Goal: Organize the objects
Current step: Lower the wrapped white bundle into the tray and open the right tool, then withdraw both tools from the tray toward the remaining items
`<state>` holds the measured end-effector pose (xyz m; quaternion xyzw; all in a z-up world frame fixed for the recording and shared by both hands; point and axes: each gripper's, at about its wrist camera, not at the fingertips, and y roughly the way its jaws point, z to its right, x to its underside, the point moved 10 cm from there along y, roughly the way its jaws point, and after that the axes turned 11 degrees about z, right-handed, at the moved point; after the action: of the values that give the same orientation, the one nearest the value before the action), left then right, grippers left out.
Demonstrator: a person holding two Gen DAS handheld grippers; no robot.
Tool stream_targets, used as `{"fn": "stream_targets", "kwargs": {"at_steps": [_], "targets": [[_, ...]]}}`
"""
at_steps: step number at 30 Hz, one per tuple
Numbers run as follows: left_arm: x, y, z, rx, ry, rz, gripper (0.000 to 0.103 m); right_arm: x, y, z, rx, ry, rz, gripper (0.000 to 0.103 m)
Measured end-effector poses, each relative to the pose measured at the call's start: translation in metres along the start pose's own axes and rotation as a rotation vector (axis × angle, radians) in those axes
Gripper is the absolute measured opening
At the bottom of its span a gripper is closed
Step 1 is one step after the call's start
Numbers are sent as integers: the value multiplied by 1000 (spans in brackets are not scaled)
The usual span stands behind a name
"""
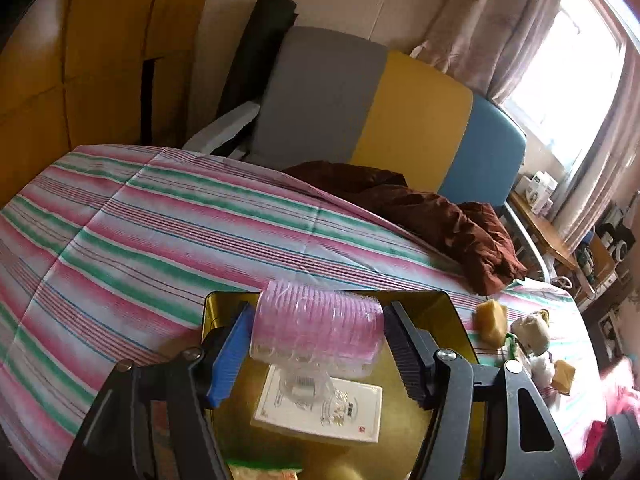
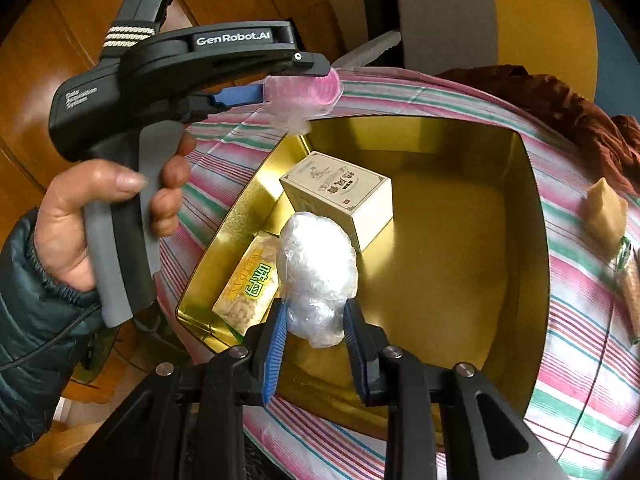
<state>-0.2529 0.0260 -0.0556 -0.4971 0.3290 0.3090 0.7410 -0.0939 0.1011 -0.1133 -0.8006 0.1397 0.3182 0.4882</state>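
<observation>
- The right gripper (image 2: 316, 320) is closed on a white, crinkled clear-plastic bundle (image 2: 318, 276), its blue and dark ribbed pads pressing the bundle's lower sides; the bundle hangs over the near part of a square gold-coloured metal tin (image 2: 460, 264).
- The left gripper (image 1: 318, 330) has a pink translucent ribbed plastic roll (image 1: 316, 326) between its blue and black pads, which touch the roll's two ends; a scrap of clear plastic dangles beneath it, above the tin's far left corner.
- In the right wrist view the left gripper's black body reads "GenRobot.AI"; smaller writing on its rear is too blurred to read. A hand (image 2: 80, 220) in a dark teal puffer sleeve grips its grey handle.
- Inside the tin stand a cream cardboard box (image 2: 340, 196) printed with dark Chinese characters and a small red seal, and a clear snack packet (image 2: 248, 280) with a yellow-green label bearing Chinese characters.
- The tin rests on a tabletop covered by a pink, green and white striped cloth (image 1: 140, 232).
- On the cloth to the right of the tin lies a yellowish wedge-shaped block (image 2: 604, 208); a crumpled brown cloth (image 1: 440, 216) lies farther back.
</observation>
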Motion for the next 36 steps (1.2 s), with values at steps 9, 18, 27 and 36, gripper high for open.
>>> {"fn": "stream_targets", "kwargs": {"at_steps": [9,18,27,36], "targets": [[3,-12,-23,-75,-40,23,89,5,10,0,-16,18,-22,28],[36,-54,-23,-89,-23,43,91,2,14,1,5,16,-19,28],[54,-86,-21,-121,2,74,97,2,28,4,28,32,-34,31],[67,-108,-18,-159,32,93,99,4,26,1,24,62,-22,49]]}}
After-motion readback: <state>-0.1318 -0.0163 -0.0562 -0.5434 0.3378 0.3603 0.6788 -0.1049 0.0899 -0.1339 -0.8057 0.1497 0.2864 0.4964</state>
